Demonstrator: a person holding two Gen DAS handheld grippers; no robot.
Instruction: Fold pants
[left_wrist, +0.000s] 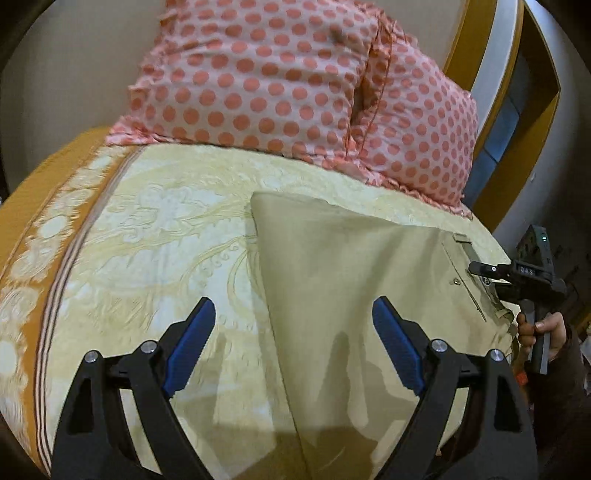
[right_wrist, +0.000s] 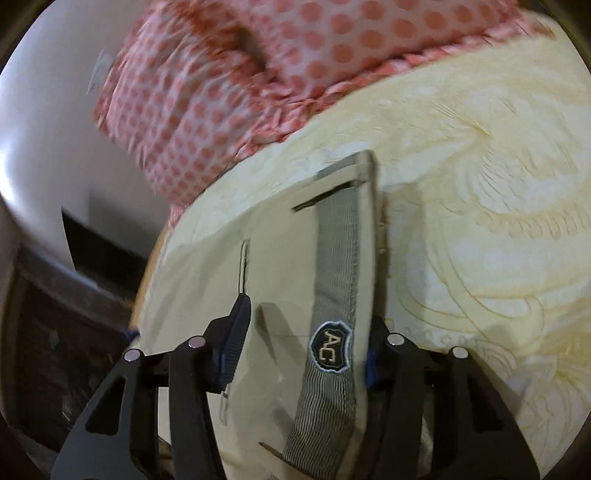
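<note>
Beige pants (left_wrist: 354, 280) lie flat on the bed, legs stacked, waist end to the right. My left gripper (left_wrist: 293, 321) is open above the left edge of the pants, holding nothing. My right gripper (left_wrist: 476, 269) shows at the right in the left wrist view, at the waistband. In the right wrist view the right gripper (right_wrist: 306, 321) is open, its jaws on either side of the waistband (right_wrist: 336, 273) with its grey lining and AC label (right_wrist: 330, 351). Its right pad is partly hidden behind the waistband edge.
The bed has a cream patterned bedspread (left_wrist: 155, 236) with an orange border (left_wrist: 48, 199) at left. Pink polka-dot pillows (left_wrist: 280, 81) lie at the head of the bed. A wood-framed headboard panel (left_wrist: 517, 110) stands at right. Dark furniture (right_wrist: 66, 317) stands beside the bed.
</note>
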